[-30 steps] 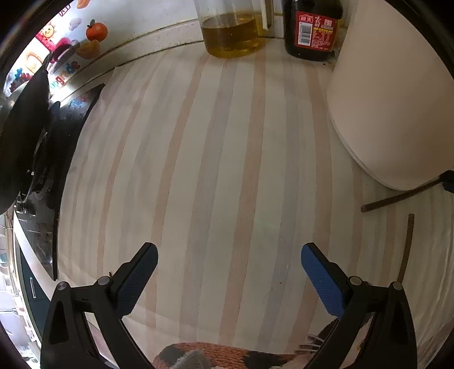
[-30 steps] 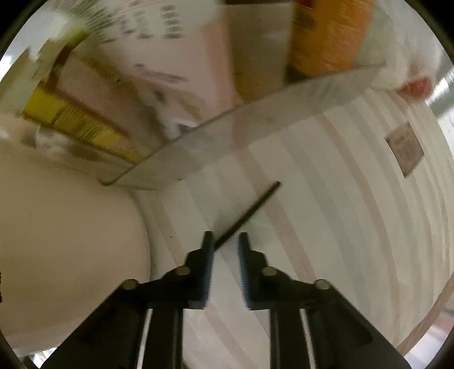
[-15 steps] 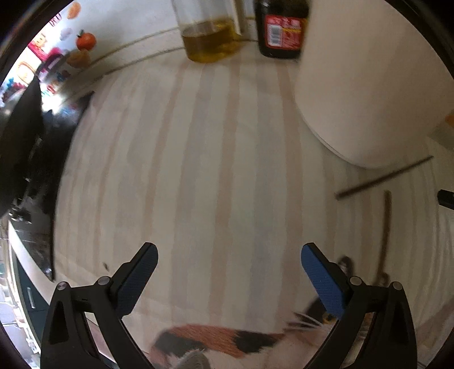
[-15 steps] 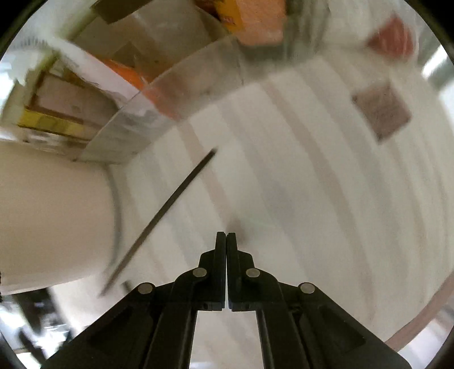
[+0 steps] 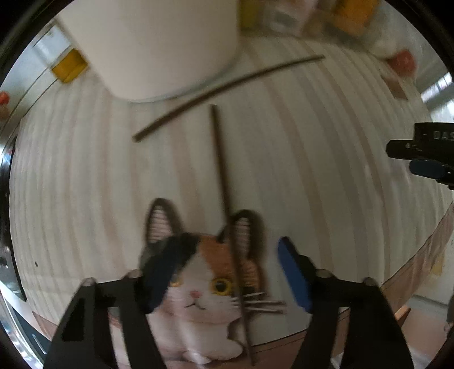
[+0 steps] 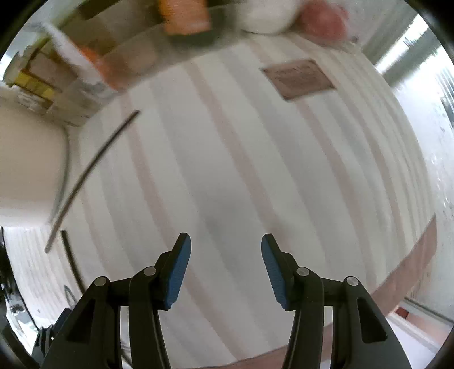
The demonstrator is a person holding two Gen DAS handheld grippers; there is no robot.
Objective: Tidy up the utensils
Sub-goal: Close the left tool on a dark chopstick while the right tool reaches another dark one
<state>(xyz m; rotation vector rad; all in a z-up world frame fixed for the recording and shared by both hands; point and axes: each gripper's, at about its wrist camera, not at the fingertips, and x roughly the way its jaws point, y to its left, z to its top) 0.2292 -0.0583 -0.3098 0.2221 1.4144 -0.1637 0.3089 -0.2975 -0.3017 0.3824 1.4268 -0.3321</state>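
Observation:
Two dark chopsticks lie on the striped mat [image 5: 326, 170]. One chopstick [image 5: 227, 82] rests slanted beside the white container [image 5: 159, 42]. The other chopstick [image 5: 224, 181] runs straight toward the camera and passes between the fingers of my left gripper [image 5: 227, 276]. Its jaws are closing, and the blue pads stand apart from the stick. My right gripper [image 6: 224, 264] hovers over bare mat, its jaws opening with nothing between them. The slanted chopstick [image 6: 90, 170] and the second chopstick [image 6: 71, 261] lie to its left.
A cat picture [image 5: 198, 289] is printed on the mat under the left gripper. A brown label [image 6: 298, 78] sits at the mat's far right. Boxes and jars [image 6: 181, 17] crowd the back edge. The white container [image 6: 25, 170] stands left of the right gripper.
The left gripper swept right until it was over the straight chopstick and the cat picture, and its jaws narrowed. The right gripper slid right, away from the slanted chopstick, and went from shut to open.

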